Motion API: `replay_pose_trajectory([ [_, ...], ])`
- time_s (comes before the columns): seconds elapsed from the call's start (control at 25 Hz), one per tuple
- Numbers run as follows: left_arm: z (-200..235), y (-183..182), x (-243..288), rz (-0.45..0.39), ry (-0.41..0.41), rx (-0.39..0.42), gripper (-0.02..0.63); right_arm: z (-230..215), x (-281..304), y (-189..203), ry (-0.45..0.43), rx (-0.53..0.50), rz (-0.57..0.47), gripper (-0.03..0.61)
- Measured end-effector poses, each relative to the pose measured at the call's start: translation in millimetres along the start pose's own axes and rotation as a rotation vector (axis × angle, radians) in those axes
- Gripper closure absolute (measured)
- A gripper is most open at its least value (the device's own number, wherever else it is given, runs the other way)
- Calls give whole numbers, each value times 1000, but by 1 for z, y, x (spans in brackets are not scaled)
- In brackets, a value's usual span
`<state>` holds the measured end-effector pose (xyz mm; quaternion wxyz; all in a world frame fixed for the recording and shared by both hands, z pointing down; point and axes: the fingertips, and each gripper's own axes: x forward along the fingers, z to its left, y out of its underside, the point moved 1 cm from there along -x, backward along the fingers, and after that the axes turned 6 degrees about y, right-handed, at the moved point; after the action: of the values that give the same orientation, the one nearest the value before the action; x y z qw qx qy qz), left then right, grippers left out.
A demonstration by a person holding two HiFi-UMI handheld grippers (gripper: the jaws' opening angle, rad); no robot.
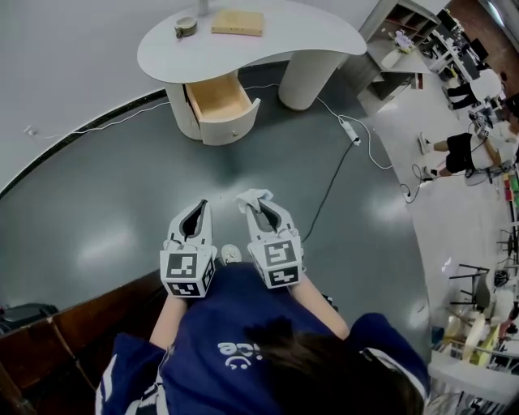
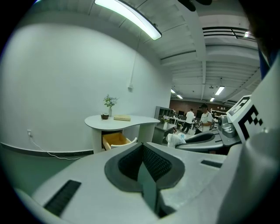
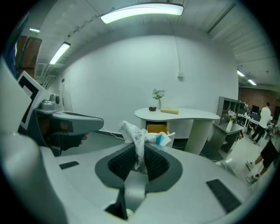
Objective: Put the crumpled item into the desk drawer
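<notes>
A crumpled white paper wad (image 1: 253, 198) with a blue patch sticks out of my right gripper (image 1: 261, 212), whose jaws are shut on it; in the right gripper view the crumpled paper (image 3: 138, 138) stands pinched between the dark pads. My left gripper (image 1: 195, 219) hangs beside it to the left, jaws shut with nothing between them (image 2: 144, 168). Both are held close to the person's body above the grey floor. Far ahead stands the white curved desk (image 1: 300, 32) with its wooden drawer (image 1: 219, 101) pulled open; the open drawer (image 3: 156, 128) shows past the paper.
On the desk top (image 1: 162, 49) lie a tan book (image 1: 238, 22) and a small round bowl (image 1: 186, 27). A power strip with a cable (image 1: 350, 130) runs over the floor right of the desk. A person (image 1: 462, 150) and shelving (image 1: 405, 40) are at far right. A dark wooden ledge (image 1: 73, 316) is at lower left.
</notes>
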<state>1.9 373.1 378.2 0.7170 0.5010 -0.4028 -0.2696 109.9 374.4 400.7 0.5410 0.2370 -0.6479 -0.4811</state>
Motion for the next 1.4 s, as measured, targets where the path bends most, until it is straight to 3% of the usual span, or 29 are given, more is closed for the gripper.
replay_pose_trajectory([
  [0.4,-2,4,28,40,22,39,610,-26,19,9,10,18,26,511],
  [0.84,47,-7,70,41,20,1,610,-39,69,-11,31,-3,58,511],
  [1.4,152,-36,125,52,-11,-55,611,-24,170,-74,40,-77,86,511],
])
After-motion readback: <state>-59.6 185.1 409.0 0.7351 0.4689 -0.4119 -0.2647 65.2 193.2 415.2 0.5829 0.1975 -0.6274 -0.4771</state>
